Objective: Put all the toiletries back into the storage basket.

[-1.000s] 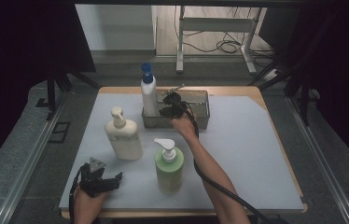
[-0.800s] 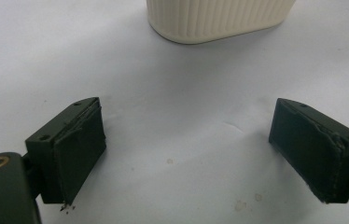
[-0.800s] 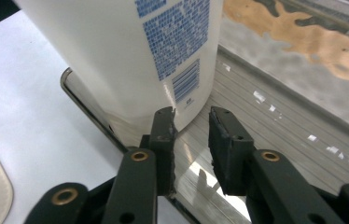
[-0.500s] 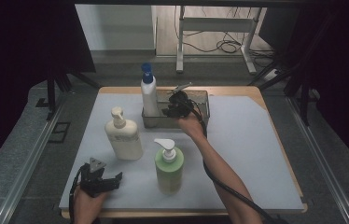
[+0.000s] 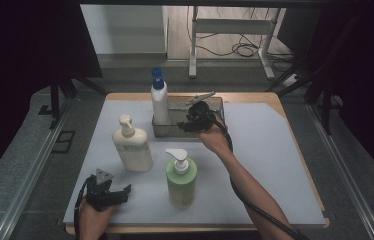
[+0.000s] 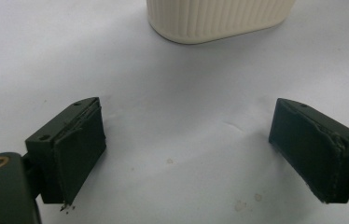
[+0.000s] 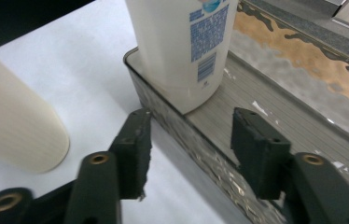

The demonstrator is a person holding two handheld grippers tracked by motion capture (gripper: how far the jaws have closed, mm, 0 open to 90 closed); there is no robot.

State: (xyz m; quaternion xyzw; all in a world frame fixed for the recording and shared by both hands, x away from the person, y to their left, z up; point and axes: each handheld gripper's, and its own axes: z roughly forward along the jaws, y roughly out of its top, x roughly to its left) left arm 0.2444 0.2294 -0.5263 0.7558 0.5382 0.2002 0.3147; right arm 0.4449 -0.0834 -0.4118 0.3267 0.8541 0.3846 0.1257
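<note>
The tall white bottle with a blue pump cap (image 5: 159, 102) stands upright at the left end of the clear rectangular plastic tray (image 5: 216, 104). Just beside it, the right gripper (image 5: 191, 120) has just been opening its jaws, nothing between them, straddling the tray's near wall. A careless pull-away could likely clip that wall and tip the bottle. The left gripper (image 5: 120, 192) rests, jaws apart, on the white table mat (image 5: 275, 165). Dark curtains surround the table.
</note>
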